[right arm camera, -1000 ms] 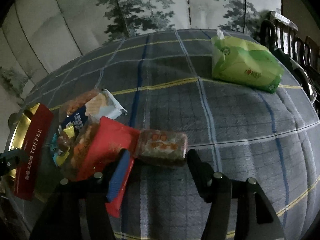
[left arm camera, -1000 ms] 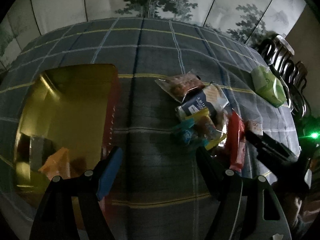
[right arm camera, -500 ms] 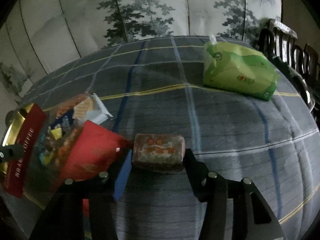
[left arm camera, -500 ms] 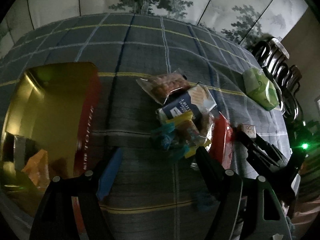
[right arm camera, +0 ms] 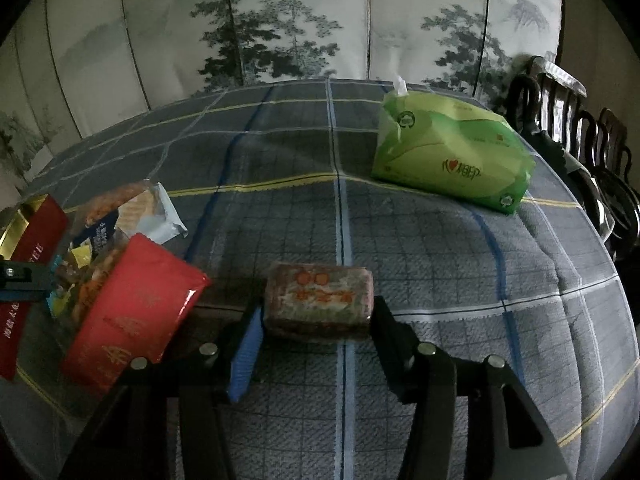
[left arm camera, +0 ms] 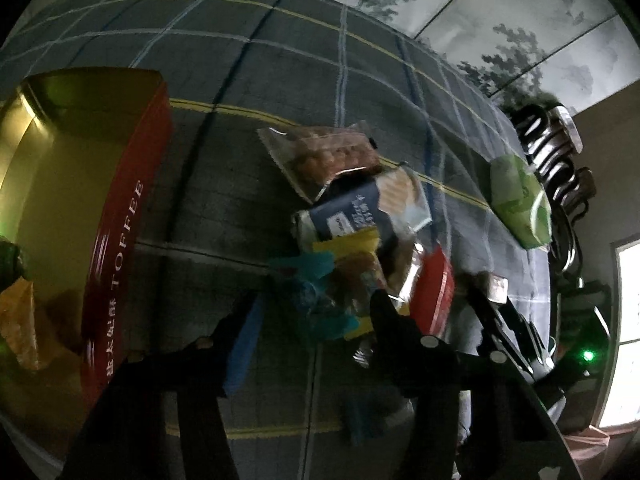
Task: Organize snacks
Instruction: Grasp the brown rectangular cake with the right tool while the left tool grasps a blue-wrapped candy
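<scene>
Checked grey cloth covers the surface (right arm camera: pixel 440 240), with a painted tree screen behind it and a green tissue pack (right arm camera: pixel 452 160) well apart from the snacks. We judge the sorting barely begun: the red toffee tin (left arm camera: pixel 120 240) holds only an orange packet (left arm camera: pixel 20 320), as far as we can see, at its near end, while the pile lies beside it on the cloth: a clear bag of brown snacks (left arm camera: pixel 328 156), a navy biscuit pack (left arm camera: pixel 360 212), a red pouch (right arm camera: pixel 132 312) and small yellow and teal wrappers (left arm camera: pixel 332 276).

Our right tongs (right arm camera: pixel 316 320) straddle a small clear-wrapped block (right arm camera: pixel 320 300), their jaws opening slightly, pads right against its ends; the block sits on the cloth. Our left tongs (left arm camera: pixel 312 320) are closing around the teal and yellow wrappers, not yet visibly pinching them. Nearly everything is left to load.
</scene>
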`<act>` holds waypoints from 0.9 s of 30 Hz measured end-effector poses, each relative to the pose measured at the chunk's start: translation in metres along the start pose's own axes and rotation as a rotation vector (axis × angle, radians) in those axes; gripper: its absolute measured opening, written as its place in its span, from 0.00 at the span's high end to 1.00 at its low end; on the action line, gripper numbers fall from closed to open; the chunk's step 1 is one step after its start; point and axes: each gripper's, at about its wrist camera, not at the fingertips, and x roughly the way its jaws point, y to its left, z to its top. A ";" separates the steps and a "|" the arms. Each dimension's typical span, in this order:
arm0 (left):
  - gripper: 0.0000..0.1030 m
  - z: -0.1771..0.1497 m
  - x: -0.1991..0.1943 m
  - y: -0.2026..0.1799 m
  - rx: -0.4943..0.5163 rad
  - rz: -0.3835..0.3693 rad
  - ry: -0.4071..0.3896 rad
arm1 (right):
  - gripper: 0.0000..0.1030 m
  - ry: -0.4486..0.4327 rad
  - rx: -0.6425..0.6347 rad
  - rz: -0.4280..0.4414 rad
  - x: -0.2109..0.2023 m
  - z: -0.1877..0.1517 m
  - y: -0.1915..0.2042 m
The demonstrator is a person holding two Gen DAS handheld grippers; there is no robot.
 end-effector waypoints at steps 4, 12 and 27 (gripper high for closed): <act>0.49 0.003 0.004 0.000 0.001 -0.021 0.001 | 0.48 0.000 -0.001 -0.002 0.000 0.000 0.000; 0.59 -0.002 0.004 0.007 0.023 -0.025 0.006 | 0.47 0.002 -0.011 -0.014 -0.001 0.000 0.002; 0.75 -0.008 0.006 0.001 0.126 0.026 -0.017 | 0.47 0.004 -0.017 -0.024 -0.001 0.000 0.005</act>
